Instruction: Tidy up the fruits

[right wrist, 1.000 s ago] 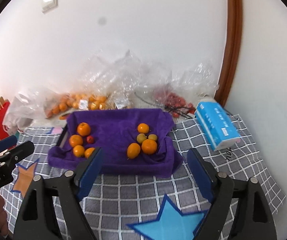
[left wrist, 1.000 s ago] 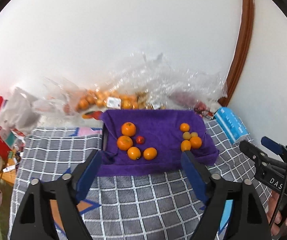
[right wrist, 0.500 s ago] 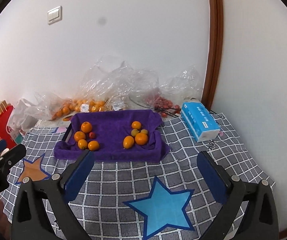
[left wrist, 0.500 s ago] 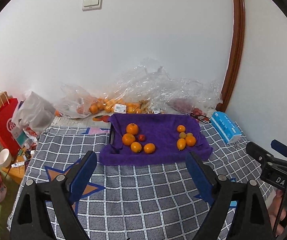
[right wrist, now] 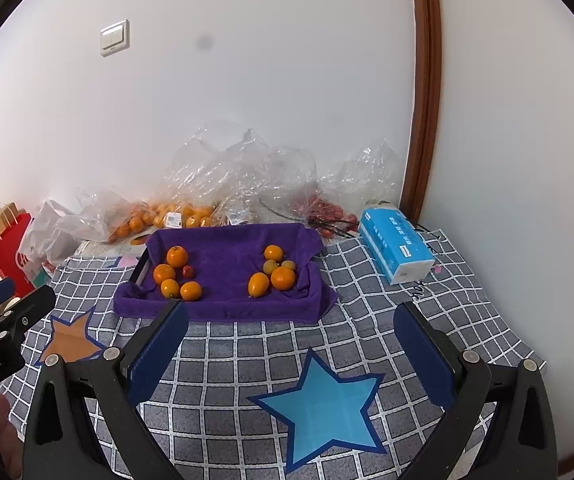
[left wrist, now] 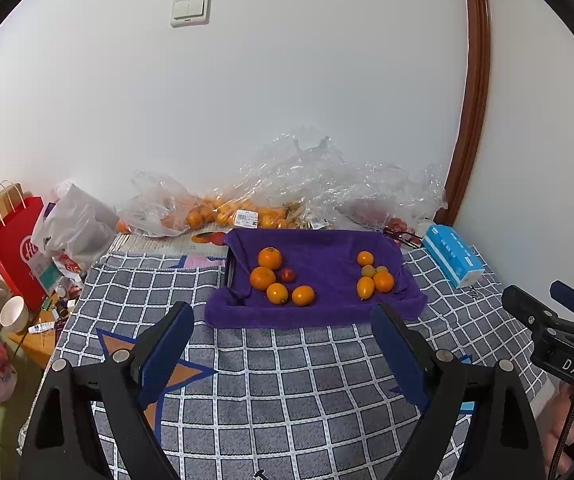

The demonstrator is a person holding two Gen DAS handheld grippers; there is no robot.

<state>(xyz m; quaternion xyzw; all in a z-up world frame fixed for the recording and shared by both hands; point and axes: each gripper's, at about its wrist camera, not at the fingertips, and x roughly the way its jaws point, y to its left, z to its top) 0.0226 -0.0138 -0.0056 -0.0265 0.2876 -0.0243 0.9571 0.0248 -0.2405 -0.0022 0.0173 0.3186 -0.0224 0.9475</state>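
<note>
A tray lined with a purple towel (left wrist: 319,312) (right wrist: 223,308) lies on the checked cloth. On its left lie several oranges (left wrist: 263,278) (right wrist: 164,273) and a small red fruit (left wrist: 287,275) (right wrist: 188,271). On its right lies a cluster of oranges and small yellow-green fruits (left wrist: 373,276) (right wrist: 273,274). My left gripper (left wrist: 283,320) is open and empty, well short of the tray. My right gripper (right wrist: 291,320) is open and empty, also back from the tray.
Clear plastic bags with more oranges (left wrist: 223,214) (right wrist: 159,216) and red fruit (right wrist: 327,212) lie behind the tray by the wall. A blue tissue pack (left wrist: 453,256) (right wrist: 397,246) lies at the right. A red paper bag (left wrist: 15,248) and a cup (left wrist: 13,312) stand beyond the left edge.
Both grippers have pulled back and risen from the tray, which now looks smaller and farther. Both stay open and empty. The fruit has not moved.
</note>
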